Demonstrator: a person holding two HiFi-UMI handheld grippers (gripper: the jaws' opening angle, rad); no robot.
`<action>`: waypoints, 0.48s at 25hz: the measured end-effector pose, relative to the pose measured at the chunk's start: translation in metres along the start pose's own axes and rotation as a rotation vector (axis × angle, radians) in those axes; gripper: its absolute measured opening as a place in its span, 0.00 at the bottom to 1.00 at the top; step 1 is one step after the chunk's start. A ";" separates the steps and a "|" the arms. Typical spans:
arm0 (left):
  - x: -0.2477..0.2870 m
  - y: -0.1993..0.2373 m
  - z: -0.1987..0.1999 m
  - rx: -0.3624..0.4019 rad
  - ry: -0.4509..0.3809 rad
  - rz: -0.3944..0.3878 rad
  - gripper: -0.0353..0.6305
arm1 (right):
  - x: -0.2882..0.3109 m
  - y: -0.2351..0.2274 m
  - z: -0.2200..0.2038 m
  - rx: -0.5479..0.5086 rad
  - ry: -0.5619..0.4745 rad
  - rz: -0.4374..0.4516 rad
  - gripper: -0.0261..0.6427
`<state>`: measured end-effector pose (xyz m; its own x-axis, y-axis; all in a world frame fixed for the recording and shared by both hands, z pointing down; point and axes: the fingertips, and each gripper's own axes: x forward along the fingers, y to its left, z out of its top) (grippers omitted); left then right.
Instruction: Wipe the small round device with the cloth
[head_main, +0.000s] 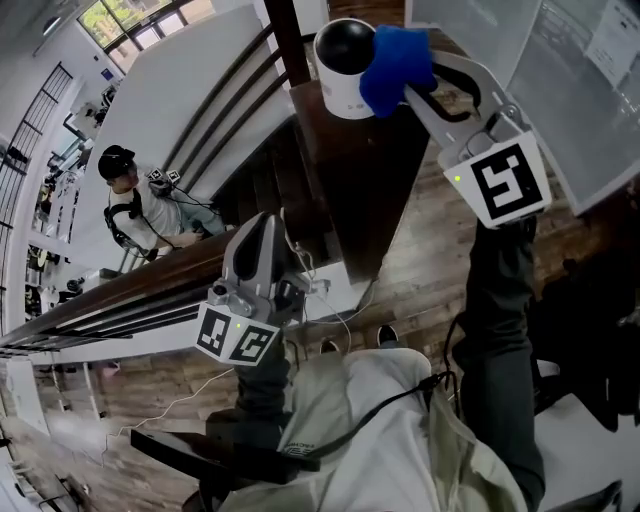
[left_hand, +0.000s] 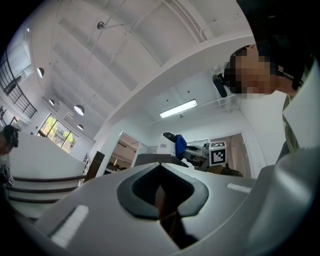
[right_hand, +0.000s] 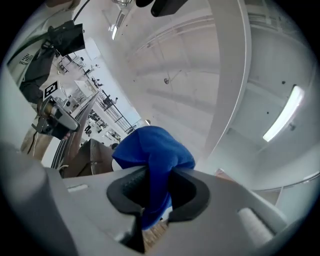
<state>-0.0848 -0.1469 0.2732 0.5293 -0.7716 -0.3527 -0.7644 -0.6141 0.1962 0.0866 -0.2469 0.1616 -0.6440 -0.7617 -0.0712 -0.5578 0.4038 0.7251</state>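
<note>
Dark ledge (head_main: 372, 175) bears the small round device (head_main: 343, 72); my right claw (head_main: 404, 82) clamps the cloth (head_main: 396, 62) against its side mid-wipe, my left claw (head_main: 263, 226) hangs closed and empty nearer me, so next I'd sweep round its dome.

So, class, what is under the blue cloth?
The small round white device with a black dome; the blue cloth, clamped in the right gripper, covers one side of it, hiding that part.

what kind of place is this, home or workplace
Probably a workplace: a large open office or lab with an upper level. A dark wooden railing overlooks a lower floor, with tall windows and ceiling strip lights.
</note>
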 end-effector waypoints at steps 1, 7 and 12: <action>0.001 -0.001 0.003 0.003 -0.001 -0.004 0.05 | -0.002 -0.003 0.009 -0.006 -0.008 -0.010 0.16; 0.008 0.001 0.014 0.033 -0.015 -0.015 0.05 | 0.002 -0.013 0.048 -0.158 0.067 -0.086 0.16; 0.004 0.001 0.008 0.024 -0.007 -0.011 0.05 | -0.003 0.011 0.045 -0.286 0.158 -0.083 0.16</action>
<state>-0.0865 -0.1489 0.2651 0.5355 -0.7633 -0.3614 -0.7669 -0.6187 0.1703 0.0588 -0.2172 0.1391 -0.5012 -0.8641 -0.0475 -0.4213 0.1957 0.8855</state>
